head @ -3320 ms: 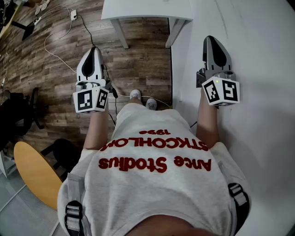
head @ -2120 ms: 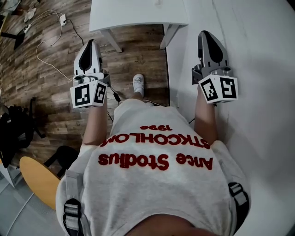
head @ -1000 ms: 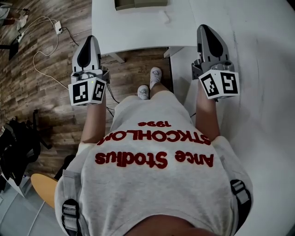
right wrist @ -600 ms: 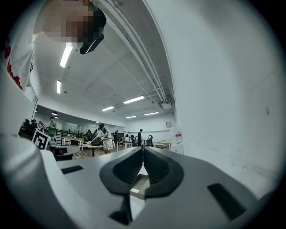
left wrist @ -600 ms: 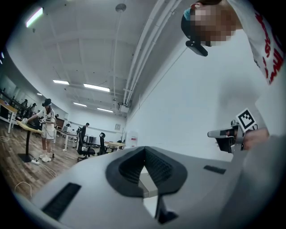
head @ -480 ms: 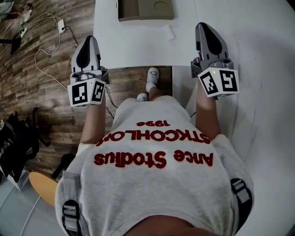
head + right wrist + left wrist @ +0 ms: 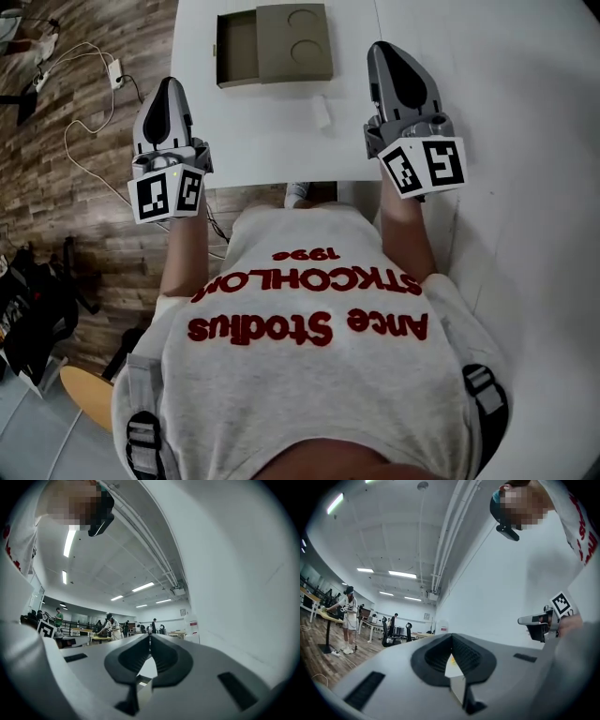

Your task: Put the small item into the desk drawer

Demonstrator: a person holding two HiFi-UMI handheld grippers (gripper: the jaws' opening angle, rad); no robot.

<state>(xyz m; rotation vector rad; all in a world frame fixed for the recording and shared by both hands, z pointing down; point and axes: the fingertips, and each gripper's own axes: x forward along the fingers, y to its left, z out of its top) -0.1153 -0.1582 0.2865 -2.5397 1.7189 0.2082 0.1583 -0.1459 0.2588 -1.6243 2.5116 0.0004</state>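
A white desk fills the top of the head view. On it lies an olive-brown drawer box with two round recesses on top; its drawer is pulled out to the left and looks empty. A small white oblong item rests on the desk just in front of the box. My left gripper hovers at the desk's left edge, shut, with nothing in it. My right gripper hangs to the right of the item, jaws shut and holding nothing. Both point level, away from me.
Wood floor with cables and a power strip lies to the left. A wooden chair seat sits at the lower left. A white wall runs along the right. Other people stand far off in the room.
The desk has slid nearer as the person walked up to it. The drawer box and the small item have come fully into view. Both grippers moved forward and now reach over the desk's front part.
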